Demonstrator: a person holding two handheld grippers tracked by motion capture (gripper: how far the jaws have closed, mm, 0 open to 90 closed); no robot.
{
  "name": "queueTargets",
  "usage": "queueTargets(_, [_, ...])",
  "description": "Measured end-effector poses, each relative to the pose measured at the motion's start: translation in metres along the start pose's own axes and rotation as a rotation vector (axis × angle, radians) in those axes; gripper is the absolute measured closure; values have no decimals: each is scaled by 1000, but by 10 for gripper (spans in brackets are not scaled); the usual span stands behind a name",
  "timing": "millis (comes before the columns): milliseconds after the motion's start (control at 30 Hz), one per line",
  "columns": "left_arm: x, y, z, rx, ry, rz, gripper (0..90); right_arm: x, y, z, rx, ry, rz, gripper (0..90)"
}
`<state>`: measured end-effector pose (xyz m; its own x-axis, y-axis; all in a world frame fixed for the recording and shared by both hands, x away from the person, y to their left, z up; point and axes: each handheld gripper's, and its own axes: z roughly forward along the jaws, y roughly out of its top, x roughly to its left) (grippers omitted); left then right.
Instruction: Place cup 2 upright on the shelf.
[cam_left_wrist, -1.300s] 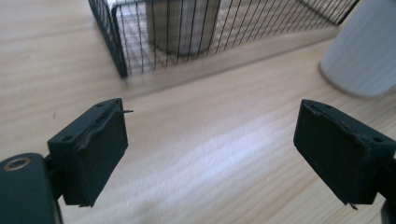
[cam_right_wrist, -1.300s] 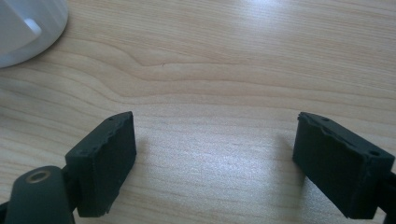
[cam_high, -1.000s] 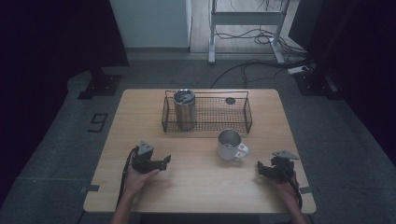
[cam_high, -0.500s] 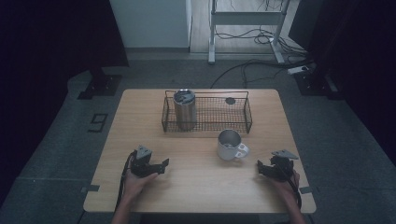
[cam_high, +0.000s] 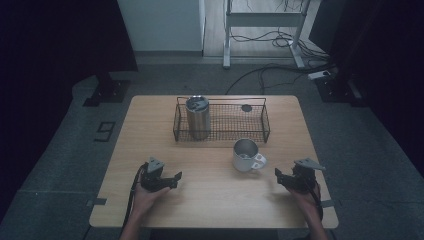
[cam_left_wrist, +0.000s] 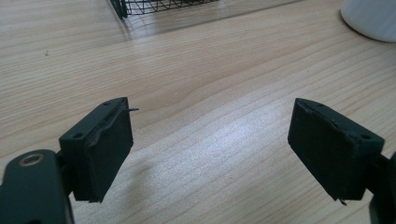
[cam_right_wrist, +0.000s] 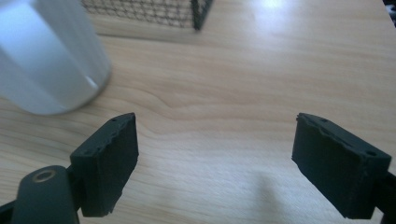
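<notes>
Left gripper (cam_high: 172, 178) sits low over the table (cam_high: 150, 130) near its front-left part, held in the person's left hand (cam_high: 145, 197). Jaws spread wide, nothing btwn them. In the left gripper view the gripper (cam_left_wrist: 210, 149) shows both pads w/ only bare wood in the gap; whether the tips touch the wood can't be told. Basket (cam_left_wrist: 159, 5) corner at the top edge of that view, mug (cam_left_wrist: 369, 18) at top right, both well apart from the jaws.

Right gripper (cam_high: 280, 176) is near the front-right part of the table, held in the right hand (cam_high: 305, 197), grey plate on top. Jaws also spread wide, holding nothing. In the right gripper view the gripper (cam_right_wrist: 215, 154) frames bare wood; mug (cam_right_wrist: 46, 56) stands up-left of the left pad, near but not touching. Basket (cam_right_wrist: 196, 14) corner beyond it.

Mug (cam_high: 246, 155) is white, upright, open end up, handle toward the right gripper. It stands on the table just in front of the basket's right half, nearer the right gripper than the left.

Basket (cam_high: 265, 122) is black wire, long side across the table, at the far middle. A steel tumbler (cam_high: 197, 117) stands upright in its left end. A small dark round thing (cam_high: 246, 107) lies at the far right of the basket; can't tell if it's inside or behind it.
</notes>
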<state>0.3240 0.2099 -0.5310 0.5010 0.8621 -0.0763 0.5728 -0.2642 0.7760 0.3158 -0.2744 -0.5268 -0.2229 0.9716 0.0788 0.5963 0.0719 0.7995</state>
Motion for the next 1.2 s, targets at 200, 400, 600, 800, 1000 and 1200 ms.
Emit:
queueTargets(200, [-2, -1, 2, 10, -9, 7, 144, 8, 12, -11, -49, 36, 1, 138])
queueTargets(400, [-2, -2, 2, 14, -12, 9, 144, 23, 31, -19, -88, 90, -19, 135])
queueTargets(600, [-4, -4, 4, 25, -13, 18, 144, 35, 44, -18, -103, 114, -47, 130])
queueTargets(800, [-5, -5, 5, 31, -14, 22, 144, 46, 51, -18, -109, 138, -74, 130])
queueTargets(1000, [-5, -5, 4, 29, -16, 20, 144, 57, 60, -14, -101, 150, -98, 129])
queueTargets(1200, [-2, -5, 2, 25, -15, 13, 144, 68, 69, -5, -90, 169, -118, 127])
